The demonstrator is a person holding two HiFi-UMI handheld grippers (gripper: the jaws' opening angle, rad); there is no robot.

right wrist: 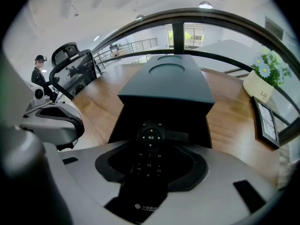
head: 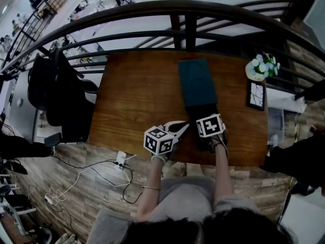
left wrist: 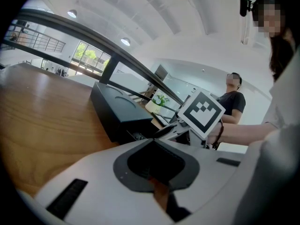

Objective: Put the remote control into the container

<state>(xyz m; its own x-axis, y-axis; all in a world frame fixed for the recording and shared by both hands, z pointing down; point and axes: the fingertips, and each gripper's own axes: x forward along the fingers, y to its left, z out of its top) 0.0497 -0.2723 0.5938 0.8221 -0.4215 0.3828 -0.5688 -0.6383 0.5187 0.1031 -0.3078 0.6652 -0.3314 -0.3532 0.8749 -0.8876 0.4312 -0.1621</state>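
A black remote control (right wrist: 149, 153) lies between the jaws of my right gripper (right wrist: 150, 172), which is shut on it. Its button end points into the open near end of the dark box container (right wrist: 165, 83). In the head view the container (head: 197, 80) lies lengthwise on the wooden table (head: 132, 100), with my right gripper (head: 203, 117) at its near end. My left gripper (head: 179, 128) hovers just left of it, shut with nothing in it. From the left gripper (left wrist: 157, 165) view the container (left wrist: 119, 111) lies ahead and the right gripper's marker cube (left wrist: 202, 112) stands to the right.
A small flower pot (head: 261, 67) and a framed picture (head: 256, 94) stand on the table's right side. A dark railing (head: 188, 14) curves behind the table. An office chair draped in black cloth (head: 51, 85) stands to the left. Cables (head: 86, 177) lie on the floor.
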